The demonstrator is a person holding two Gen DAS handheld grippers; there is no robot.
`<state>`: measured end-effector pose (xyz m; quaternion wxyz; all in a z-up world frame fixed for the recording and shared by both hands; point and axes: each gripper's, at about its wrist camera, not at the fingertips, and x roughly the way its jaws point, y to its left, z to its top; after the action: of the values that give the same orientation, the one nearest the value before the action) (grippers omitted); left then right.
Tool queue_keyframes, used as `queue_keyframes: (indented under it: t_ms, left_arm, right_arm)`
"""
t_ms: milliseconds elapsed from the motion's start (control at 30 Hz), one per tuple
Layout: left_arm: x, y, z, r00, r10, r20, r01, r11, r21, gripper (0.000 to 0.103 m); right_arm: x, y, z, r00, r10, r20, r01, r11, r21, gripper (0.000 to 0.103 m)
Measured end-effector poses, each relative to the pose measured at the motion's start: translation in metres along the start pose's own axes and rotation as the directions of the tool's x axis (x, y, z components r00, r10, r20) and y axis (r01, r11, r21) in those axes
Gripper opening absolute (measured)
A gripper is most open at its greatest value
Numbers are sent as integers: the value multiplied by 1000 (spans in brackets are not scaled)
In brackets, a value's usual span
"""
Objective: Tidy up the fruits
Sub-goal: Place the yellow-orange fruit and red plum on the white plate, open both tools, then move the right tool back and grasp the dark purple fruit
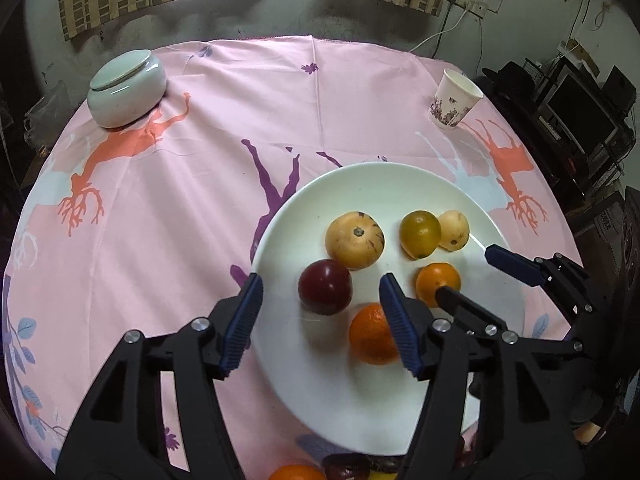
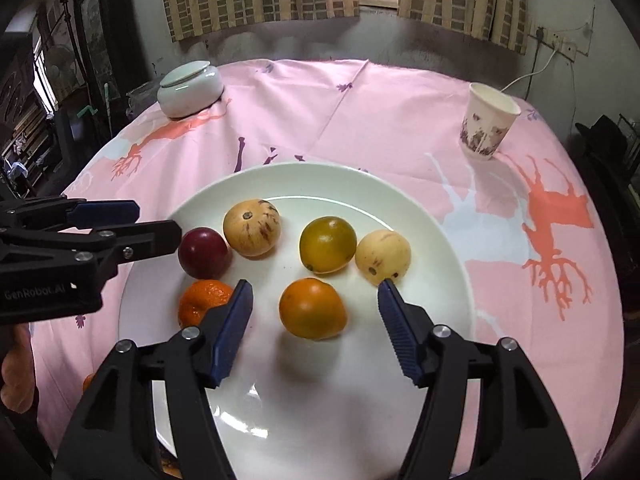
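A white plate (image 1: 304,360) (image 2: 400,380) holds several fruits: a dark red plum (image 1: 325,287) (image 2: 204,253), a large yellow striped fruit (image 1: 354,240) (image 2: 252,227), a green-yellow fruit (image 1: 419,233) (image 2: 328,244), a small pale yellow fruit (image 1: 454,229) (image 2: 383,256), and two oranges (image 1: 372,334) (image 1: 438,282) (image 2: 312,308) (image 2: 202,302). My left gripper (image 1: 320,300) is open above the plate's left part, with the plum between its fingers. My right gripper (image 2: 314,304) is open around an orange; it also shows in the left wrist view (image 1: 472,276).
A lidded white ceramic jar (image 1: 126,88) (image 2: 190,88) stands at the back left of the pink tablecloth. A paper cup (image 1: 454,100) (image 2: 488,126) stands at the back right. More fruits (image 1: 296,472) lie at the table's near edge.
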<state>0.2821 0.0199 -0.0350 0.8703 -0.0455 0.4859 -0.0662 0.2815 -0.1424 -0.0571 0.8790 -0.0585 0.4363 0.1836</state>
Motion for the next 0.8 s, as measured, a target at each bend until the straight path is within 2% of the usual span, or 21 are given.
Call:
queue_keyframes:
  t_ms: [100,200,367,433,600,700,800]
  left_arm:
    - [-36,5,-22,999,3,46,-3,1000,7,71]
    - [-74,11,-58,993,24,115,-26,1000,16,79]
    - [-106,21,-136,982,70,175,-71,997,-3,91]
    - [-106,24,-166,984,63,167,-61,998,-14,92]
    - [-99,33,-215,992,65,104,-60,997,-46,92]
    - [-105,37,-228,990,98,104,-93,994,-51,92]
    - [-113,44,-234,989,93,112,-83,993,-86,92]
  right_arm:
    - [-37,1,-11,999,14,32,-14,1000,-7,65]
    - [-76,4,-38,999,19,45,-18,1000,-18,66]
    - [-128,10,-111,997,52,55,-53,998,25,85]
    - [-140,15,-144,996,71,52,-73,996,48,90]
    - [-147,32,-200,996,86,13,-87,993,83,90]
    - [-150,41,-215,998,69,1,-69,994,82,90]
    - [-153,52,-221,995,95,1,-95,994,59,90]
